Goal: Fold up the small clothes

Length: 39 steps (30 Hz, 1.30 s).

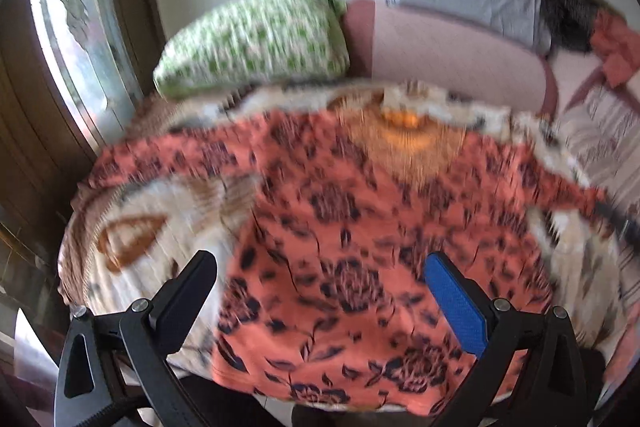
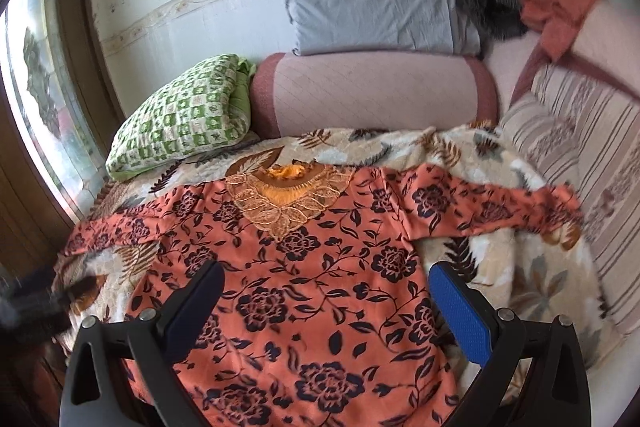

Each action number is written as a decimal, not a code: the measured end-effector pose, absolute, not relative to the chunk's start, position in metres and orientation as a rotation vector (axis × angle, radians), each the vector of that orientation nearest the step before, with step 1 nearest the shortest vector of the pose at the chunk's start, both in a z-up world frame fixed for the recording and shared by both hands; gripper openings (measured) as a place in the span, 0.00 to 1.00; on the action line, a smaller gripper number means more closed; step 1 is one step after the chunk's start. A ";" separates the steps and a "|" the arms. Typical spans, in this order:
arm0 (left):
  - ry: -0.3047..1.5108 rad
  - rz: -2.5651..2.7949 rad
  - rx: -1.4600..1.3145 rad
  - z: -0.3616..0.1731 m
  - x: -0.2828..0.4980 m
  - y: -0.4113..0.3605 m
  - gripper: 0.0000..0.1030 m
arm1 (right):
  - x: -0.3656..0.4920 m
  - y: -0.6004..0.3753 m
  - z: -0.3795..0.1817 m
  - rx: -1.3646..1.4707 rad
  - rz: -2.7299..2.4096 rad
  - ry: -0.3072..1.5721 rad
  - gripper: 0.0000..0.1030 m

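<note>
An orange top with dark flowers (image 2: 312, 259) lies spread flat on a leaf-print blanket (image 2: 500, 267), lace neckline (image 2: 286, 203) at the far end and both sleeves stretched out sideways. My right gripper (image 2: 326, 291) hovers open over the lower body of the top, holding nothing. In the blurred left wrist view the same top (image 1: 352, 259) fills the middle, and my left gripper (image 1: 320, 279) is open above its hem, nearer the left side. A dark blurred shape (image 2: 28, 303) at the left edge of the right wrist view looks like the other gripper.
A green checked pillow (image 2: 180, 115), a pink bolster (image 2: 372, 91) and a grey pillow (image 2: 372, 15) line the far wall. A striped cushion (image 2: 580, 155) runs along the right. A window (image 2: 44, 95) is on the left. More orange cloth (image 2: 556, 15) lies far right.
</note>
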State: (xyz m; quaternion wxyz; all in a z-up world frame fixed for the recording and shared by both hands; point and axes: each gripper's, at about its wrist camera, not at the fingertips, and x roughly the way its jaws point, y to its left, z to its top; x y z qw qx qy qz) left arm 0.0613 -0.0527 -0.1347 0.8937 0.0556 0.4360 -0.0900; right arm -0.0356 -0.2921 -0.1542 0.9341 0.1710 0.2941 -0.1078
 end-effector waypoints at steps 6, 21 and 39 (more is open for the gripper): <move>1.084 -0.218 0.195 -0.207 0.053 -0.083 1.00 | -0.032 -0.462 -0.241 0.744 -0.369 0.562 1.00; 1.085 -0.528 0.210 -0.220 0.049 -0.160 1.00 | -0.052 -0.712 -0.399 1.563 -0.502 0.237 0.68; 1.075 -0.421 0.163 -0.215 0.090 -0.118 1.00 | 0.048 -0.664 -0.256 1.235 -0.305 0.199 0.07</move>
